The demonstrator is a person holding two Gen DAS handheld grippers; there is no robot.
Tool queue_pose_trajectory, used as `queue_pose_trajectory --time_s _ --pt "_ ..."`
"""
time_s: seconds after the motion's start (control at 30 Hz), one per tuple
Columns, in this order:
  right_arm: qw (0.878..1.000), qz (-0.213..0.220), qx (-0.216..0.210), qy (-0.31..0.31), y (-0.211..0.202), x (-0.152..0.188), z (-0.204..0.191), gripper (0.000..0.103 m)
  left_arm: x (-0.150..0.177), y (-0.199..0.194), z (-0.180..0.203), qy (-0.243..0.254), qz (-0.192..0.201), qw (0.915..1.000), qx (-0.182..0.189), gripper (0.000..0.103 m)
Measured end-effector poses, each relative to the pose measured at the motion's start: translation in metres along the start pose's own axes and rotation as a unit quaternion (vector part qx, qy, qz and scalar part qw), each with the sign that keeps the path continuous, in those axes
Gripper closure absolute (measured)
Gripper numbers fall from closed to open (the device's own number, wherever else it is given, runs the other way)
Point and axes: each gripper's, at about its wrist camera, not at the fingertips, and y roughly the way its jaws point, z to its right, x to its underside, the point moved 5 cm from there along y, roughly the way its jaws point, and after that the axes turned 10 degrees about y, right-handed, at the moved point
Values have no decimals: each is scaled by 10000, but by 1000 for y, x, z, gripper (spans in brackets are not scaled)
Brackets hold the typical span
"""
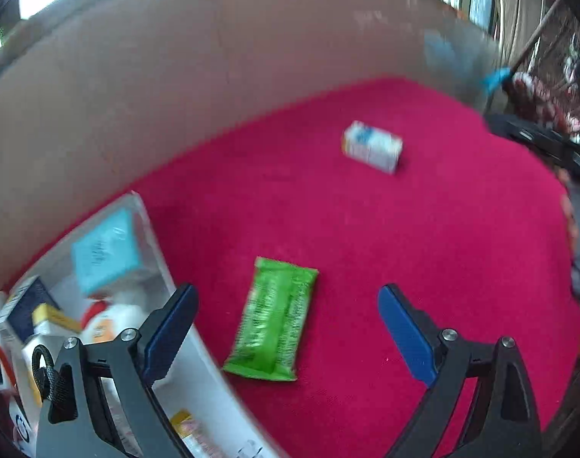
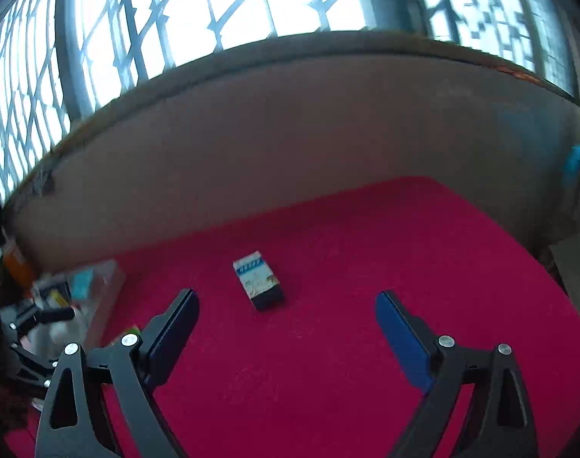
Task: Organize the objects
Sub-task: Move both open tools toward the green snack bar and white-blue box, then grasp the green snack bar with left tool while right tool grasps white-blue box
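Observation:
A green snack packet (image 1: 275, 320) lies on the red cloth (image 1: 423, 236), between the fingers of my open, empty left gripper (image 1: 286, 305), which is above it. A small white and blue box (image 1: 372, 147) lies farther back; it also shows in the right wrist view (image 2: 257, 279), ahead of my open, empty right gripper (image 2: 286, 305). A clear bin (image 1: 183, 305) at the left holds several boxes and a bottle; it also shows in the right wrist view (image 2: 99, 286).
A brown wall (image 1: 175, 76) runs behind the table, with barred windows (image 2: 252, 7) above. Dark clutter (image 1: 545, 114) sits past the table's right edge. The left gripper (image 2: 34, 324) shows at the left of the right wrist view.

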Motion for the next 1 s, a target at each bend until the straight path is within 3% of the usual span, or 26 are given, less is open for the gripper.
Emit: queue_pose_trajectory --time_s 0.23,0.33,0.63,0.67,0.7,0.87,1.0 --pt "9970 -549 45 -553 96 -11 -43 7 1 36 -12 -218 -551 9982 73 8" --pt "9949 -778 114 -636 123 -8 -50 7 0 40 -12 -122 -606 9980 102 9" --pt "9923 -996 133 -727 135 2 -45 7 2 44 -5 23 -684 9975 174 11" --pt "9921 -1004 138 -742 135 2 -45 7 1 43 -4 46 -659 9976 194 22" --pt "9916 -1021 150 -778 133 3 -44 8 1 43 -3 46 -708 9970 310 44" --pt "9901 -1194 107 -729 127 9 -34 14 3 37 -3 121 -719 9969 302 53" --pt "9893 -1274 103 -701 122 12 -28 17 3 34 -6 53 -708 9971 273 48"
